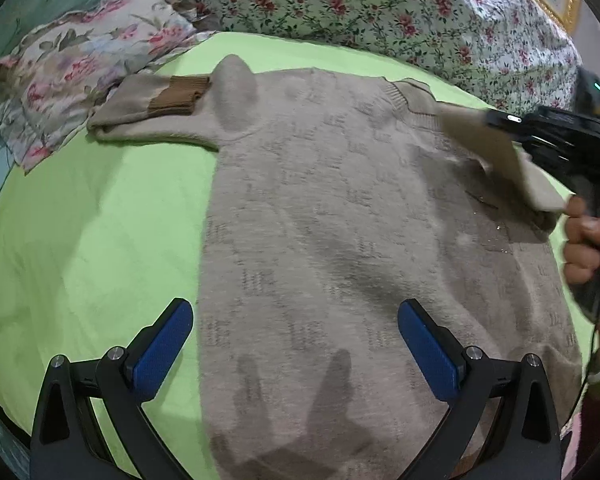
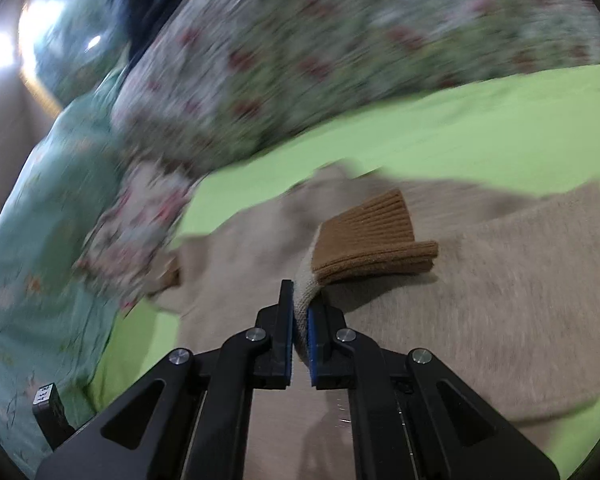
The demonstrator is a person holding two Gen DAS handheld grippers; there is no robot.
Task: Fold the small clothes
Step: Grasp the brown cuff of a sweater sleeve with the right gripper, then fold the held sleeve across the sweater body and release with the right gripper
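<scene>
1. My left tongs (image 1: 296,344) are spread wide, hovering over the lower half of the sweater (image 1: 340,220); it lies flat on the green bedsheet (image 1: 100,220).
2. My right tongs (image 2: 300,312) pinch one sleeve (image 2: 306,292) just behind its brown cuff (image 2: 372,240); the sleeve is lifted over the sweater's body.
3. A flowered pillow (image 1: 80,68) lies beside the other sleeve (image 1: 140,108).

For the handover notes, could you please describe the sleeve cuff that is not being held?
On the green sheet lies a beige sweater. Its far-left sleeve is folded back on itself beside the floral pillow. The cuff is the brown ribbed band at its end, lying flat, unlike the one by the right tongs.
</scene>
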